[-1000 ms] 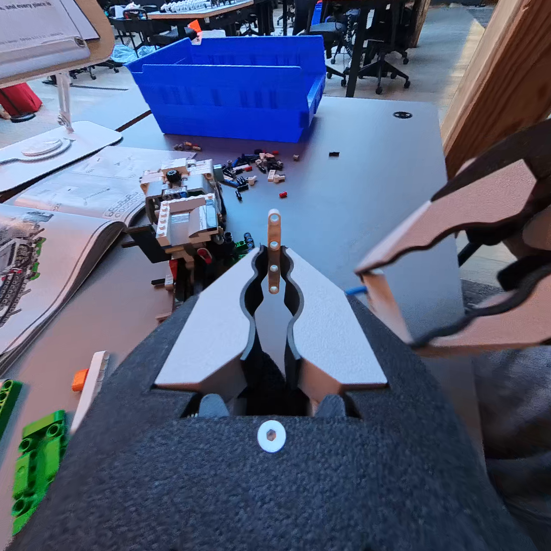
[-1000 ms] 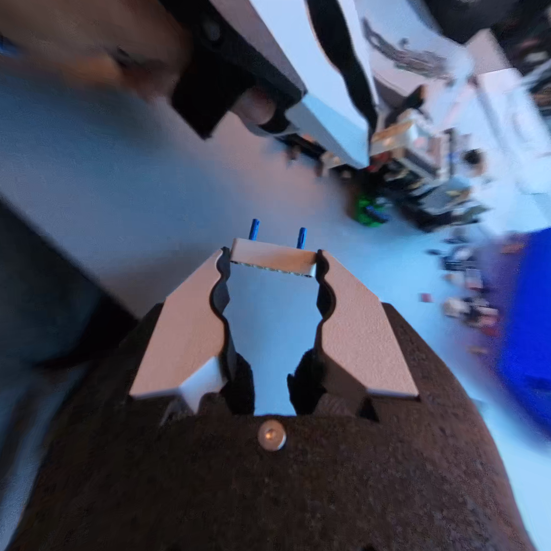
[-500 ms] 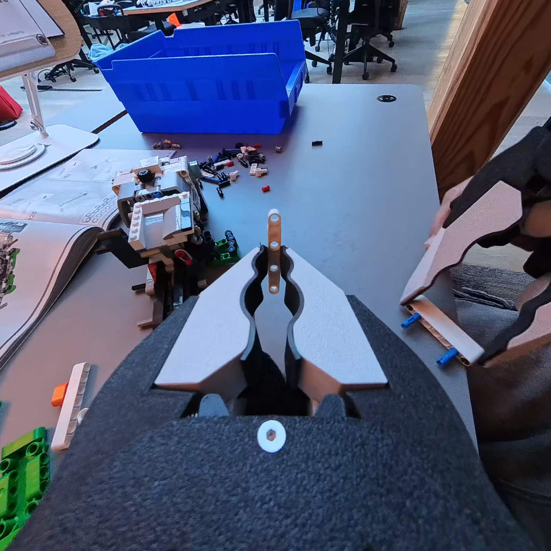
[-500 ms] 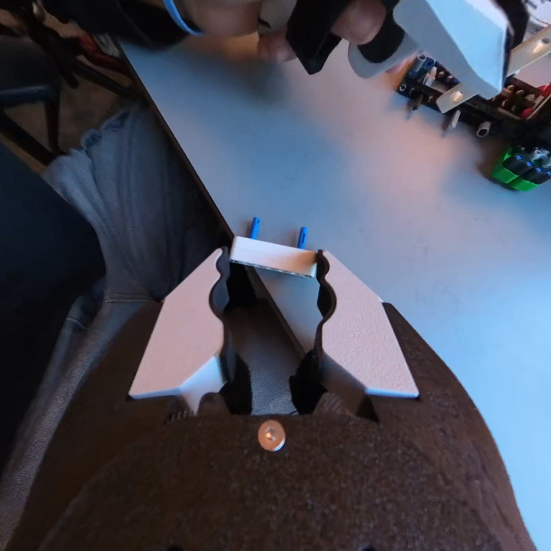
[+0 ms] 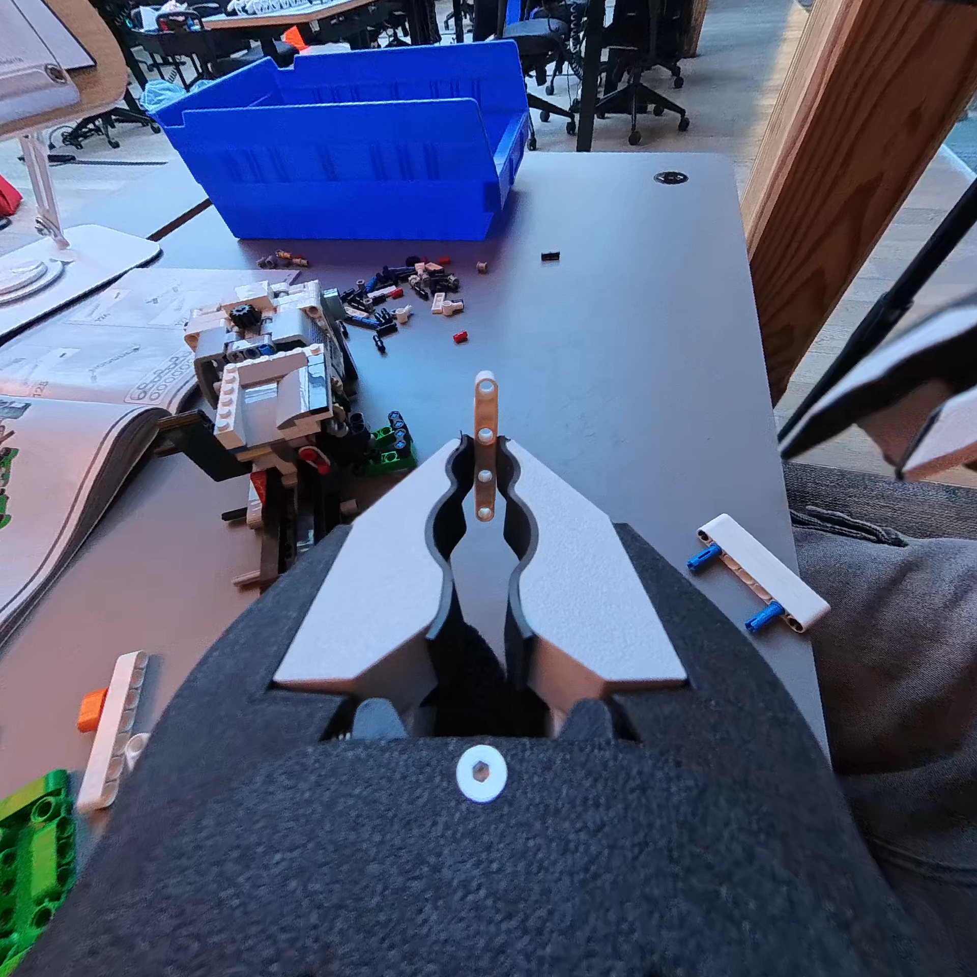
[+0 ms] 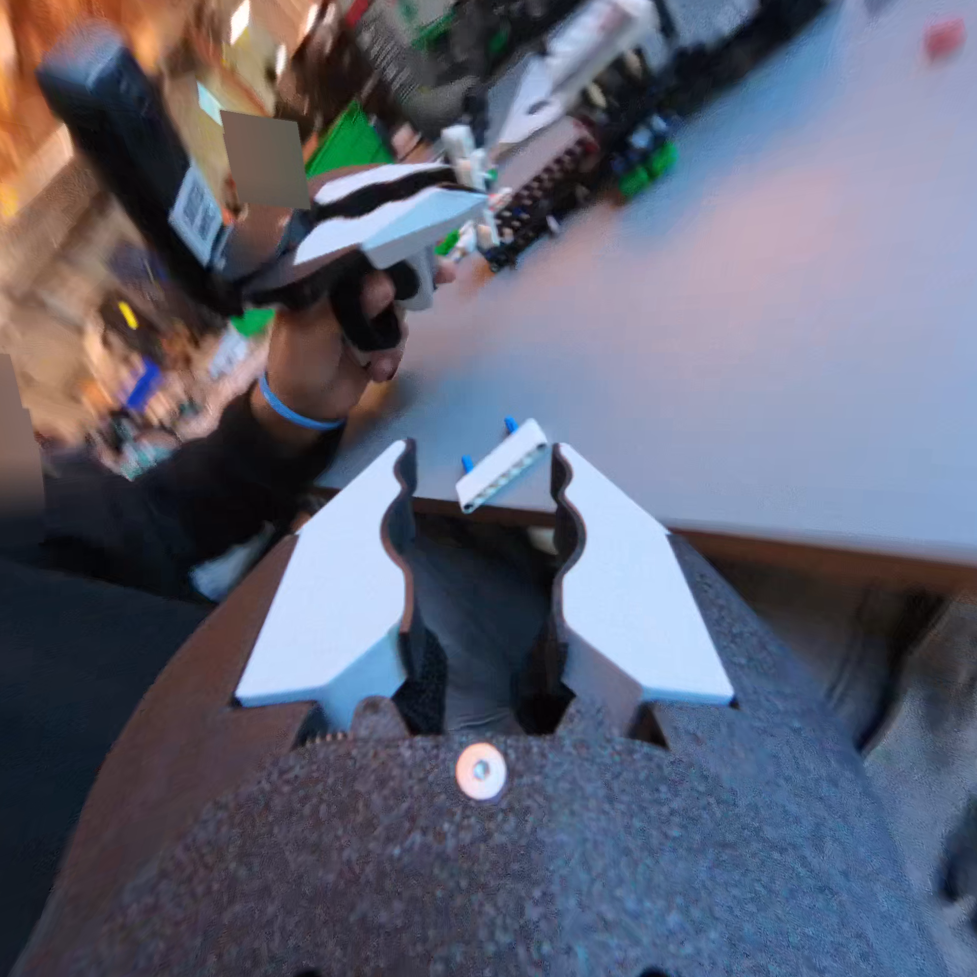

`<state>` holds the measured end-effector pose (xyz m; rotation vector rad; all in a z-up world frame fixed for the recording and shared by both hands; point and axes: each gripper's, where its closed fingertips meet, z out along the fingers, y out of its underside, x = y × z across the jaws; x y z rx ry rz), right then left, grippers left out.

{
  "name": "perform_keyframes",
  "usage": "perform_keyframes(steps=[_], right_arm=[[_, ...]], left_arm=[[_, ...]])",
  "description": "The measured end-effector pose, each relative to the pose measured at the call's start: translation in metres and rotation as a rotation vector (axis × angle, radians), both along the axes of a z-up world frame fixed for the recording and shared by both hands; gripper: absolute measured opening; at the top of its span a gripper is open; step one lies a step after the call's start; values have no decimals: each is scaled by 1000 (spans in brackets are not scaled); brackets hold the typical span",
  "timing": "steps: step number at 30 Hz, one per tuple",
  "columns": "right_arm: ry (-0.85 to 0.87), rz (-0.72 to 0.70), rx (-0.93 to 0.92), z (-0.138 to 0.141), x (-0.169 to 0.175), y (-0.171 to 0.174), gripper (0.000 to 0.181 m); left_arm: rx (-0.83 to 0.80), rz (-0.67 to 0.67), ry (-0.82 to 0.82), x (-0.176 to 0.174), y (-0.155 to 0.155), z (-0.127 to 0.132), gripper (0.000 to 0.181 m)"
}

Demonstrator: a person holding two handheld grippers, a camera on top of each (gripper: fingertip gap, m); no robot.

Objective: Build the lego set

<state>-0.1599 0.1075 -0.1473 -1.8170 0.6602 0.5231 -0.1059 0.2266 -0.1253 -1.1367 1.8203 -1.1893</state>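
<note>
Lego build partly done: one beam held, one beam with pins lying loose, many parts unused.

Left wrist view: the left gripper (image 5: 485, 476) has its jaws closed on a tan beam (image 5: 485, 439) that sticks up and forward. The half-built model (image 5: 267, 380) stands on the surface (image 5: 608, 328) beside the open instruction booklet (image 5: 68, 423), with loose small parts (image 5: 407, 298) before the blue bin (image 5: 349, 158); a white beam with blue pins (image 5: 761, 573) lies at the near right edge.

Right wrist view (blurred): the right gripper (image 6: 484, 470) has its jaws open and empty, the white beam with blue pins (image 6: 502, 465) lying just ahead on the surface's edge. Much assembly looks left to do.
</note>
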Motion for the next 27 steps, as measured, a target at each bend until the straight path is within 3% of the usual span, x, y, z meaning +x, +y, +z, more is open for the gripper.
perform_keyframes(steps=[3,6,11,15,17,21,27], right_arm=[[163,-187,-46,-31,-11,-19,61],[522,-150,56,-35,-36,7,86],[718,-208,101,-53,-28,26,89],[764,-253,84,-68,-19,26,69],[753,-218,66,-71,-25,24,68],[744,-209,96,-62,-26,15,51],[756,-151,180,-44,-31,6,9]], left_arm=[[3,-8,2,0,-2,-1,6],[0,-12,5,0,-3,-2,6],[-5,-2,-2,0,1,1,6],[-8,1,3,1,2,0,6],[-12,-3,6,0,1,0,6],[7,-9,-1,0,-2,0,6],[8,-13,-4,-1,-3,0,6]])
